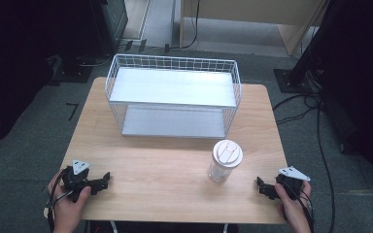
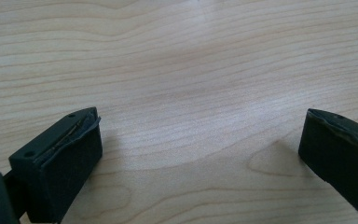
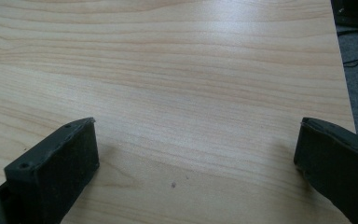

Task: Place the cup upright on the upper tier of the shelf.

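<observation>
Between your grippers, the bare table [image 1: 150, 184] across the lower frame lets you pass freely. The cup [image 1: 225, 161] blocks lower right of centre; the wire rack [image 1: 172, 97] walls off the upper middle.

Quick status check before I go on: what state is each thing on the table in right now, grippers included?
Jar: upright on the table, white lid on, nothing touching it.
Wire rack: upright at the far side, both shelves bare.
Left gripper: open, jaws apart over bare wood, holding nothing.
Right gripper: open, jaws apart, holding nothing, near the jar but apart from it.
</observation>
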`<action>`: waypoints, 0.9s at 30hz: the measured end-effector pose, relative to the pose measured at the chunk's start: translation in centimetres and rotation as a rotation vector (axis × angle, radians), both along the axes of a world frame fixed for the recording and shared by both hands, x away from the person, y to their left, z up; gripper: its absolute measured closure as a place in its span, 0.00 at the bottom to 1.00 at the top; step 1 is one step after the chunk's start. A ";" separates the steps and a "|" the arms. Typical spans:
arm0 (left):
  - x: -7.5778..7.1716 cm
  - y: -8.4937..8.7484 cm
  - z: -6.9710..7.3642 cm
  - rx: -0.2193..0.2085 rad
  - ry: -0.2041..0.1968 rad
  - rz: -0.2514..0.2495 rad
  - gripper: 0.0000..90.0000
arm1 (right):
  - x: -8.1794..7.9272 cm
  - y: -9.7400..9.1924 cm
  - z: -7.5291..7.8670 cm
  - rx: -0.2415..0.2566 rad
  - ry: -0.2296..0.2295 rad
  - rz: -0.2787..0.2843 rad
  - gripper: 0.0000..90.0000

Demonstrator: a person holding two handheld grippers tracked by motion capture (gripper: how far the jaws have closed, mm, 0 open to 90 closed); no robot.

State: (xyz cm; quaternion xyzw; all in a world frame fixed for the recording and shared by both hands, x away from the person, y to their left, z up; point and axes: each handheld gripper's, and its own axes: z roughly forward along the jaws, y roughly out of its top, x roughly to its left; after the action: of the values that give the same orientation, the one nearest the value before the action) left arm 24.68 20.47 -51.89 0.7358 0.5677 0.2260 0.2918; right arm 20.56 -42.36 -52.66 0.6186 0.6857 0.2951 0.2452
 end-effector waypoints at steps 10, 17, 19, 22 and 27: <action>0.0 -0.1 0.0 0.010 -0.001 0.002 0.00 | -0.4 0.5 0.0 -0.002 -0.004 0.006 0.00; 0.0 -0.1 0.0 0.008 -0.001 0.003 0.00 | -0.4 2.5 0.2 0.017 -0.004 0.070 0.00; 0.0 -0.1 0.0 0.008 0.000 0.003 0.00 | -0.4 3.3 0.3 0.012 -0.007 0.098 0.00; 0.0 -0.1 0.0 0.007 0.000 0.002 0.00 | -0.3 4.5 0.8 0.047 -0.013 0.129 0.00; 0.0 -0.1 0.0 0.008 0.000 0.002 0.00 | -0.4 6.0 1.3 0.066 -0.029 0.168 0.00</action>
State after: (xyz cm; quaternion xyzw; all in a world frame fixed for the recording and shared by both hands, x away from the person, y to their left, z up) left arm 24.69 20.38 -51.90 0.7362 0.5677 0.2287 0.2889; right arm 20.13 -36.41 -51.32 0.5622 0.7215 0.3460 0.2088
